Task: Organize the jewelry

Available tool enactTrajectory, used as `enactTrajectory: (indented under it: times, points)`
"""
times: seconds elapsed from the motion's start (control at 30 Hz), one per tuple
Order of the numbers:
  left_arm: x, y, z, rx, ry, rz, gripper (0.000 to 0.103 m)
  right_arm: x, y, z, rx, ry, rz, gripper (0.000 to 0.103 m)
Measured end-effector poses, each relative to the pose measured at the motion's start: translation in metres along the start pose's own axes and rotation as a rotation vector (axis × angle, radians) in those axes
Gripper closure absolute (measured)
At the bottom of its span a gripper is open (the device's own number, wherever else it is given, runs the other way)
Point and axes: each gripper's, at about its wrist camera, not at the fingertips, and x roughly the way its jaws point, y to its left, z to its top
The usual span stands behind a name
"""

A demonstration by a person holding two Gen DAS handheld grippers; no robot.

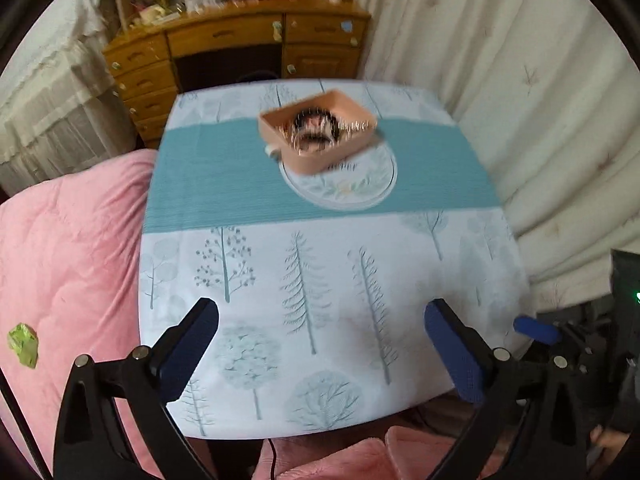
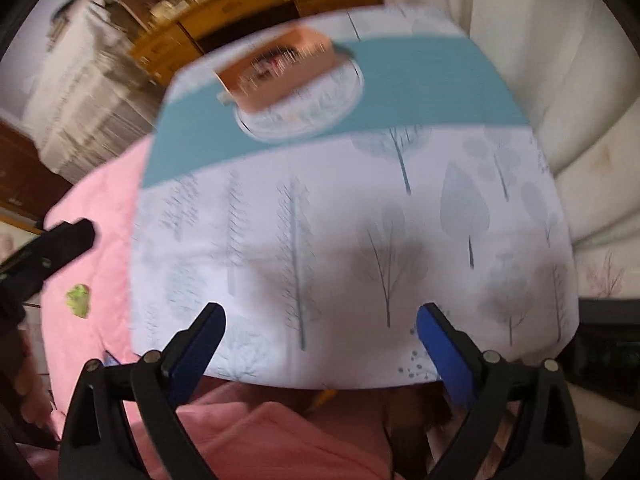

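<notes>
A pink jewelry box [image 1: 316, 130] holds a blurred heap of dark and silver jewelry [image 1: 316, 128]. It rests partly on a round white floral plate [image 1: 352, 186] at the far middle of the table. The right wrist view shows the box [image 2: 276, 70] and the plate [image 2: 320, 116] too, blurred. My left gripper [image 1: 320, 316] is open and empty above the table's near edge, far from the box. My right gripper [image 2: 320, 316] is open and empty, also near the front edge. One finger of the right gripper [image 1: 536, 330] shows at the right of the left wrist view.
The small table has a tree-print cloth with a teal band [image 1: 224, 184]. A pink quilt [image 1: 68, 248] lies to the left with a green scrap [image 1: 23, 345] on it. A wooden dresser [image 1: 240, 48] stands behind. Cream curtains [image 1: 520, 100] hang at the right.
</notes>
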Motion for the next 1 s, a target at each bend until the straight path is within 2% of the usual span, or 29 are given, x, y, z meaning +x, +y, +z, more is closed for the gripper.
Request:
enactTrajectory:
  times: [0.07, 0.2, 0.27, 0.33, 0.4, 0.53, 0.6, 0.8, 1.0]
  points:
    - [-0.01, -0.011, -0.001, -0.019, -0.025, 0.032, 0.001, -0.018, 0.002, 0.001, -0.032, -0.019, 0.013, 0.006]
    - [-0.031, -0.025, -0.013, -0.09, -0.086, 0.039, 0.001, -0.051, -0.005, -0.002, -0.088, -0.115, -0.013, 0.006]
    - [-0.035, -0.033, -0.021, -0.094, -0.11, 0.076, 0.001, -0.065, -0.015, -0.003, -0.078, -0.156, -0.006, 0.006]
    - [-0.037, -0.041, -0.033, -0.102, -0.104, 0.114, 0.001, -0.071, -0.024, -0.004, -0.059, -0.165, 0.028, 0.006]
    - [-0.04, -0.046, -0.042, -0.12, -0.102, 0.102, 0.001, -0.076, -0.028, -0.009, -0.049, -0.184, 0.035, 0.006]
    - [-0.046, -0.062, -0.053, -0.083, -0.131, 0.141, 0.001, -0.086, -0.029, -0.022, -0.052, -0.24, 0.048, 0.006]
    - [-0.049, -0.067, -0.057, -0.065, -0.135, 0.152, 0.001, -0.091, -0.026, -0.025, -0.072, -0.269, 0.053, 0.002]
    - [-0.059, -0.061, -0.064, -0.093, -0.156, 0.168, 0.001, -0.104, -0.007, -0.037, -0.15, -0.332, 0.03, 0.0]
    - [-0.061, -0.051, -0.068, -0.137, -0.156, 0.155, 0.001, -0.102, 0.001, -0.039, -0.193, -0.325, 0.023, 0.0]
